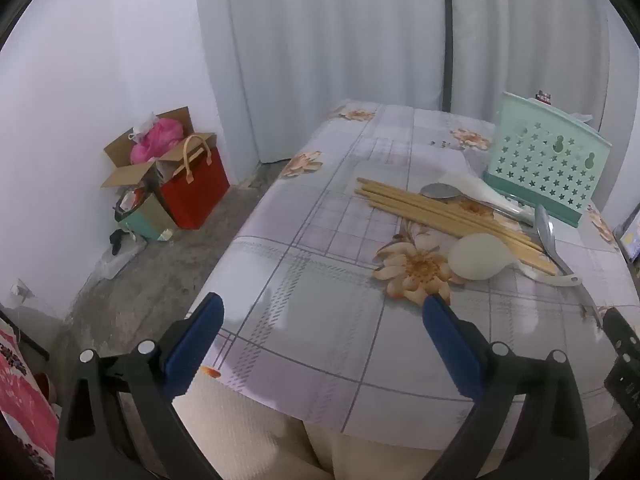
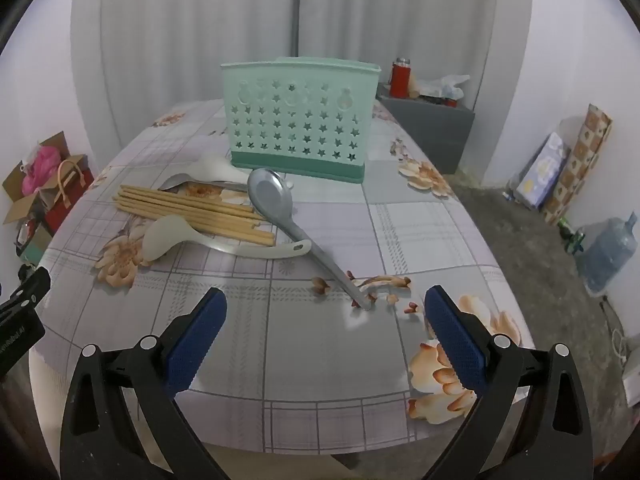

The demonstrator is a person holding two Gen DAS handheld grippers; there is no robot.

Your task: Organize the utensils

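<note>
Both tools, the left tool (image 1: 323, 312) and the right tool (image 2: 326, 306), gape wide and empty above the table (image 2: 328, 352). Chopsticks (image 2: 192, 212), spoons and a metal ladle (image 2: 272, 196) lie just before the upright green holder (image 2: 300, 120).

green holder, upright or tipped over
Upright: the green holder stands on its darker base on the table, open top facing up.

On the table (image 2: 400, 216), the utensil holder (image 2: 298, 120) stands at the back. Before it lie chopsticks (image 2: 192, 212) at left, a rice paddle (image 2: 192, 240) nearer, and a ladle (image 2: 288, 216) to their right.
</note>
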